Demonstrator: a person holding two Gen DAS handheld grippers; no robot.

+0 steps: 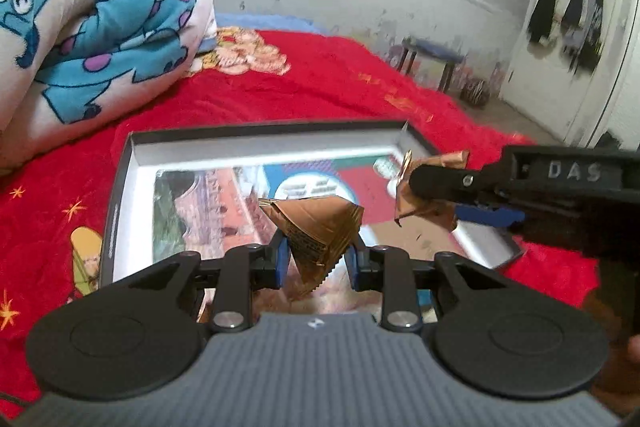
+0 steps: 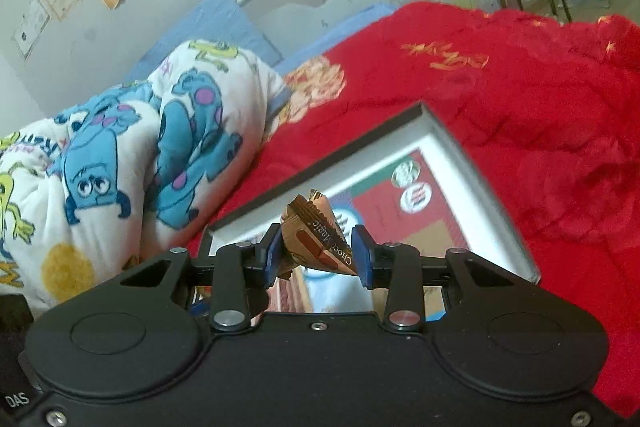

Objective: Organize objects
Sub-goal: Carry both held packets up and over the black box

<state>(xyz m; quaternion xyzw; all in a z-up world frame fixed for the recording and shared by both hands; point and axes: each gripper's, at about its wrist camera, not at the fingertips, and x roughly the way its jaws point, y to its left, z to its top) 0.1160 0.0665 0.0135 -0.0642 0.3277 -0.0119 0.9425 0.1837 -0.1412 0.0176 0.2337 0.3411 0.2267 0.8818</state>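
Grippers left (image 1: 316, 261) and right (image 2: 316, 255) each clamp a gold wrapper (image 1: 316, 227) over the box (image 1: 132, 163)

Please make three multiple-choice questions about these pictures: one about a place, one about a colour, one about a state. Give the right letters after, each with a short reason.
1. Where does the open box lie?
A. on a stool
B. on the red blanket
C. on the floor

2. What colour are the snack packets in the two grippers?
A. golden brown
B. green
C. white

3. What is the state of the left gripper?
A. open and empty
B. shut with nothing between the jaws
C. shut on a packet

Answers:
1 B: the red blanket shows on all sides of the box.
2 A: the left packet and the right packet, held by the right gripper, are both golden brown.
3 C: the blue pads press the packet.
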